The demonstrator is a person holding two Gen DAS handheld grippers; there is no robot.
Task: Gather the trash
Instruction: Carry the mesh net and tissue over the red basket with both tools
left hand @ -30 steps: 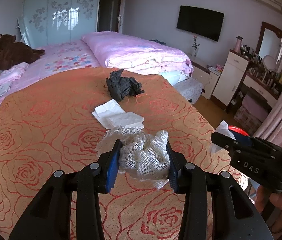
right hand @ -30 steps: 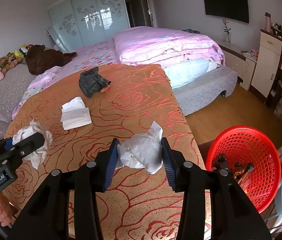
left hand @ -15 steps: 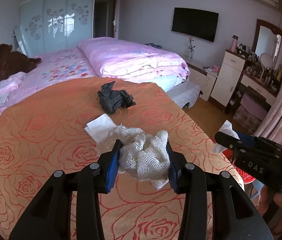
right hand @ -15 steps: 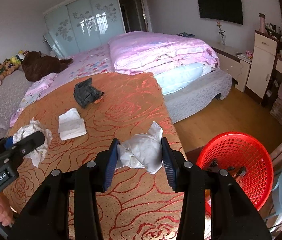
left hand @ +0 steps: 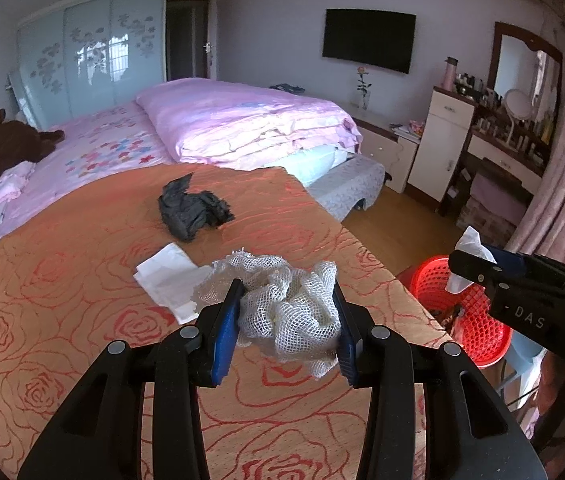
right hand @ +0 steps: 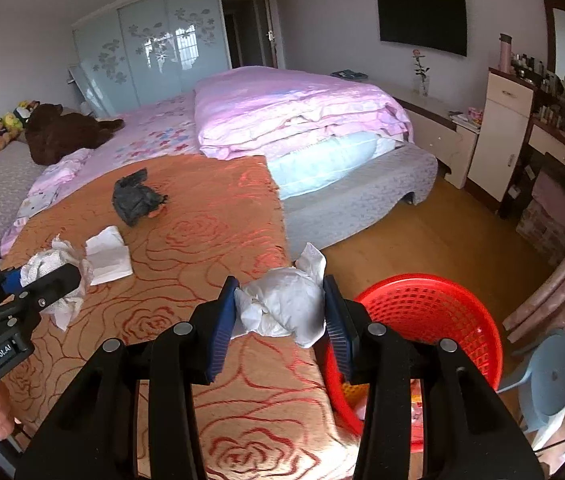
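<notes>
Pretty normal bedroom here. A big bed [right hand: 242,152] is taking up the middle, with a folded pink quilt [right hand: 298,108] lying on it and an orange rose-patterned cover [left hand: 82,280] spreading over the near end. A wardrobe [right hand: 150,48] with frosted flower doors is standing at the back, a TV [right hand: 422,20] is hanging on the pale wall, and daylight is shining off the wood floor [right hand: 442,240].
</notes>
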